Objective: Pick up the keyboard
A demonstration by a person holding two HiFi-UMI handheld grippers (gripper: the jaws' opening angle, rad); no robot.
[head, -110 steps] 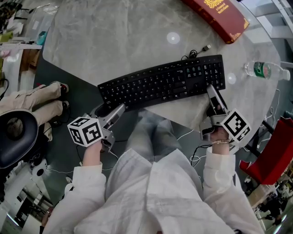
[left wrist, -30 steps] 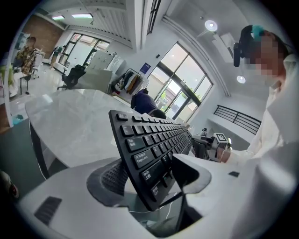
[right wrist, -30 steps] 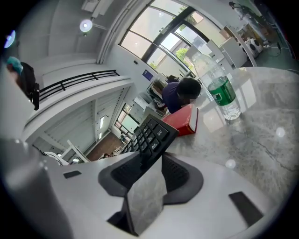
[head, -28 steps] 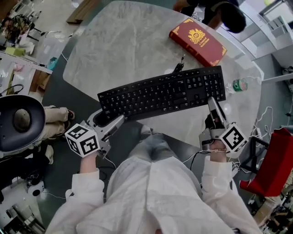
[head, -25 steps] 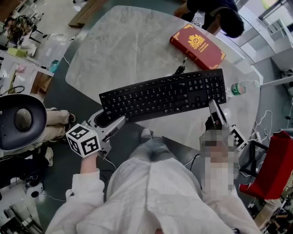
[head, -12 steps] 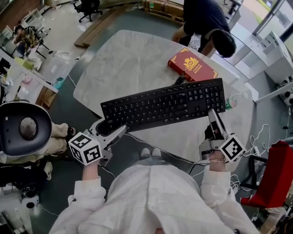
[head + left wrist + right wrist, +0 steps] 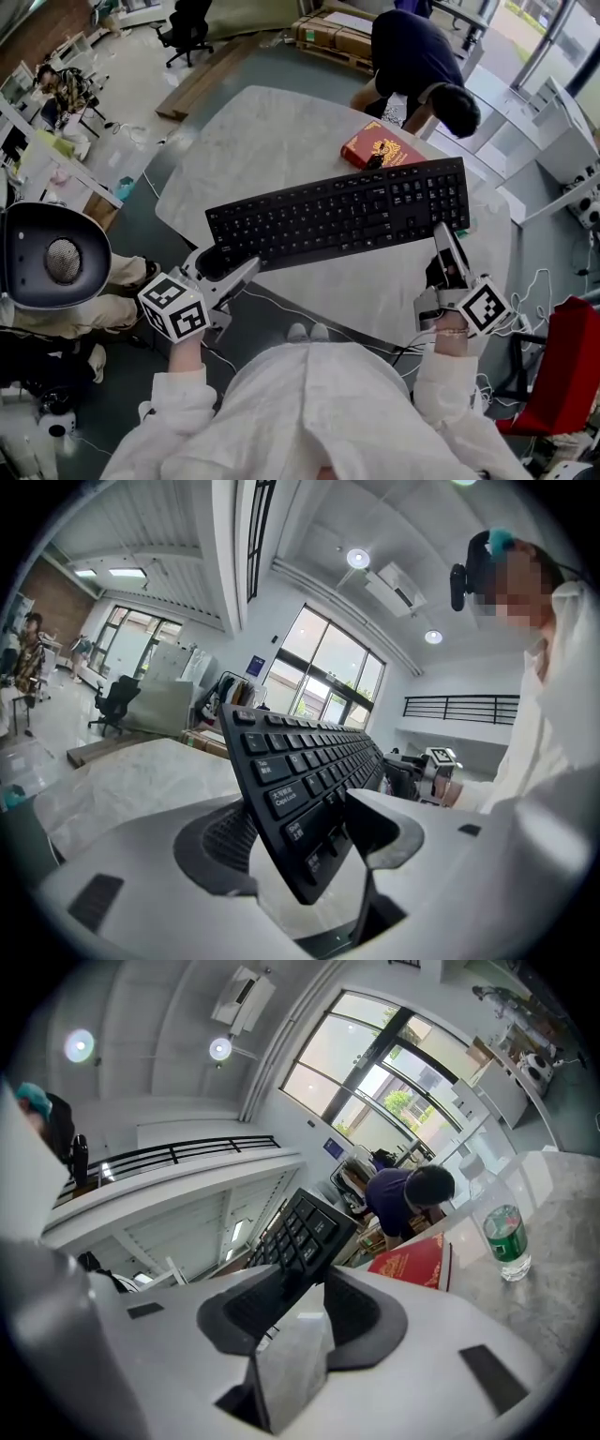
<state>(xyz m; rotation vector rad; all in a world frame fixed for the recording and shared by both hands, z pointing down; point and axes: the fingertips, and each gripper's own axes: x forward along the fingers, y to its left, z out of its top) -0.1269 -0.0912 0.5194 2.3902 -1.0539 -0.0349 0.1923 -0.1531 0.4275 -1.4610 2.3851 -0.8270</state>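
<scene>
The black keyboard [image 7: 337, 216] hangs level above the marble table [image 7: 262, 141], gripped at both ends. My left gripper [image 7: 225, 267] is shut on its left front corner; in the left gripper view the keyboard [image 7: 300, 789] runs edge-on between the pads of that gripper [image 7: 309, 841]. My right gripper [image 7: 448, 253] is shut on the right front edge by the number pad. In the right gripper view the keyboard [image 7: 305, 1227] sticks out from between the pads of that gripper [image 7: 300, 1307].
A red book [image 7: 384, 148] lies on the table beyond the keyboard, partly covered by it. A water bottle [image 7: 506, 1241] stands on the table to the right. A person in a dark top [image 7: 417, 66] bends over the far edge. A black round seat [image 7: 47, 258] is at left.
The keyboard has come up off the table with both grippers still clamped on its ends. The view has risen too, and the table looks smaller and farther below.
</scene>
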